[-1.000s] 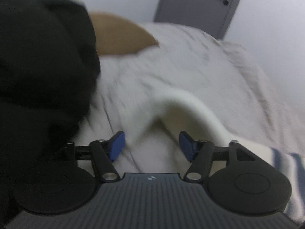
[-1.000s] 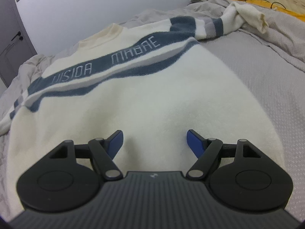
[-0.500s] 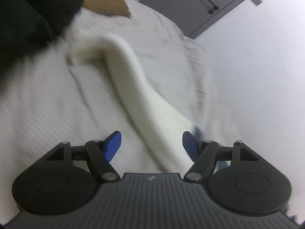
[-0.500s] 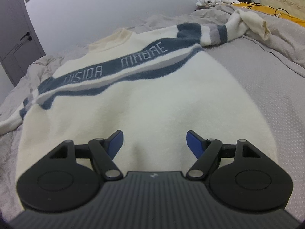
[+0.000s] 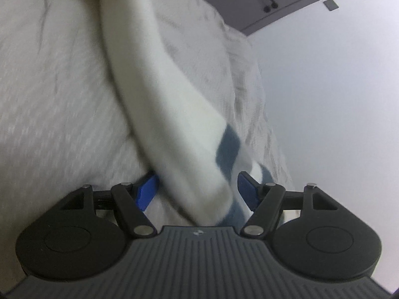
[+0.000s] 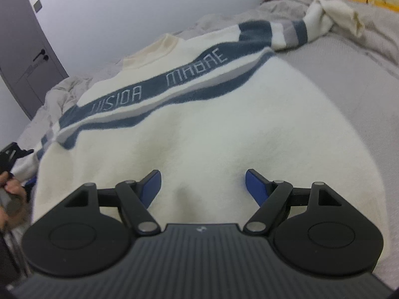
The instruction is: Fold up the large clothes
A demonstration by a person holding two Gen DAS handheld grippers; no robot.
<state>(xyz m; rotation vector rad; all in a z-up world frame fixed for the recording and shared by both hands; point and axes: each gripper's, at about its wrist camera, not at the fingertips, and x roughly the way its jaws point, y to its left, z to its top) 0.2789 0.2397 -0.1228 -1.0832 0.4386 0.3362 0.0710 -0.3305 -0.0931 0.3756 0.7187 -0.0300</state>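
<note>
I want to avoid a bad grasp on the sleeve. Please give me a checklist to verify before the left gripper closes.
1. Left gripper open: ok, blue fingers stand wide apart.
2. Cream knitted sleeve with blue stripes between the fingers: ok, it runs through the gap near the striped part.
3. Grey bed cover kept out of the grasp: cannot tell, the picture is blurred and the cover lies close under the sleeve.
4. Right gripper open and free: ok, it holds nothing above the cream sweater body.
5. Sweater body lying flat: ok, spread out with the lettered blue band visible.
6. Other sleeve straightened: not ok, it is bunched.
</note>
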